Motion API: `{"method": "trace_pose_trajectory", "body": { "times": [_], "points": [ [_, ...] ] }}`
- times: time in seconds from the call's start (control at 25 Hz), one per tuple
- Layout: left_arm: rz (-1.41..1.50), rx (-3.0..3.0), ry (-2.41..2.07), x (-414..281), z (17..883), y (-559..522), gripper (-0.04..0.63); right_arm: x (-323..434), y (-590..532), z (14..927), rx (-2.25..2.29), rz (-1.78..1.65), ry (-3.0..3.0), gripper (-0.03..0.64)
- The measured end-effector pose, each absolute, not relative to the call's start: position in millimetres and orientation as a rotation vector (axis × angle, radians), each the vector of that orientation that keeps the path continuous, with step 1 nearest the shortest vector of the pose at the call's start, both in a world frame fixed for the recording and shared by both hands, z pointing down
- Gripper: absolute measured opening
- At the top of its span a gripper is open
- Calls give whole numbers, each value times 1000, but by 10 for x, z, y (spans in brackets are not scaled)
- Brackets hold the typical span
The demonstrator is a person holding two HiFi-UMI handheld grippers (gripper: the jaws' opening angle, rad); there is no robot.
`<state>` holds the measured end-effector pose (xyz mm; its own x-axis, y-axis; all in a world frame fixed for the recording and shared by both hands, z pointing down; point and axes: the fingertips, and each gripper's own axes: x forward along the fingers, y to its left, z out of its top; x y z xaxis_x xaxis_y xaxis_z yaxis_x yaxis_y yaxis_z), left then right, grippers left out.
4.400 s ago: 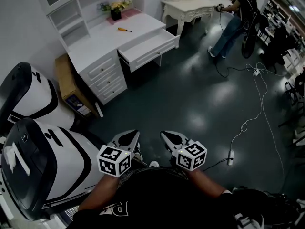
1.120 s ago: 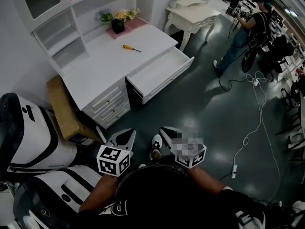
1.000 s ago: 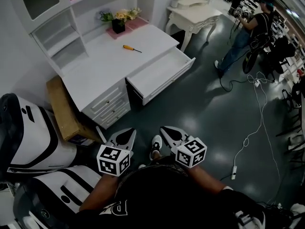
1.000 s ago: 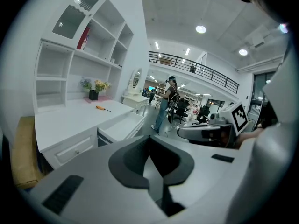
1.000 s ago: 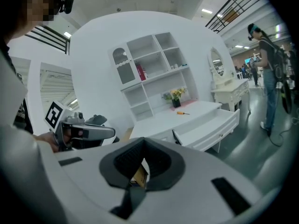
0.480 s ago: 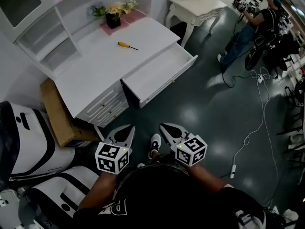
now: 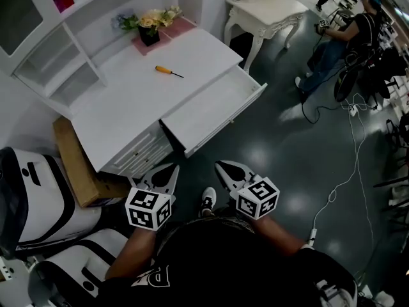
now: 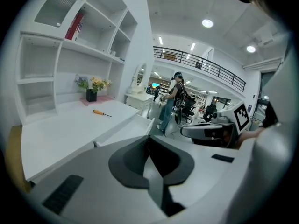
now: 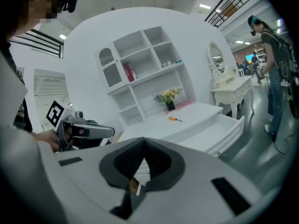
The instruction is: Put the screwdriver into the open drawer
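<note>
An orange-handled screwdriver (image 7: 168,71) lies on the white desk top (image 7: 128,101), near the back; it also shows in the left gripper view (image 8: 101,112) and the right gripper view (image 9: 175,119). The desk's wide drawer (image 7: 214,107) stands pulled out and looks empty (image 8: 128,127) (image 9: 219,127). My left gripper (image 7: 170,169) and right gripper (image 7: 223,167) hang side by side over the dark floor, short of the drawer front. Both are shut with nothing between the jaws (image 8: 149,148) (image 9: 142,157).
A potted flower (image 7: 148,27) on a pink mat stands at the desk's back, under white shelves (image 7: 57,62). A cardboard box (image 7: 73,162) and white-and-black machines (image 7: 38,190) sit left. A white dressing table (image 7: 265,8), a person (image 7: 339,37) and floor cables (image 7: 339,178) are right.
The desk and open drawer have come closer and lower in the head view as both grippers moved toward them. Both grippers stay shut and empty.
</note>
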<state>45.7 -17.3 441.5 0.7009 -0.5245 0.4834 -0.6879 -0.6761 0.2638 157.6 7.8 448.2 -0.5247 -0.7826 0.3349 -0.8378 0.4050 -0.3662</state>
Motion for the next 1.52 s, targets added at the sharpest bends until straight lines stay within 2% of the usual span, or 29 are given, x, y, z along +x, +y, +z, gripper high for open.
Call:
{"method": "trace_pose_trajectory", "body": {
  "times": [0.72, 1.52],
  "points": [
    [533, 2481, -989, 1003, 4332, -687, 15, 1966, -493, 4439, 1379, 761, -2621, 9],
    [558, 2495, -951, 698, 4377, -1447, 15, 1738, -1199, 4391, 1434, 704, -2579, 9]
  ]
}}
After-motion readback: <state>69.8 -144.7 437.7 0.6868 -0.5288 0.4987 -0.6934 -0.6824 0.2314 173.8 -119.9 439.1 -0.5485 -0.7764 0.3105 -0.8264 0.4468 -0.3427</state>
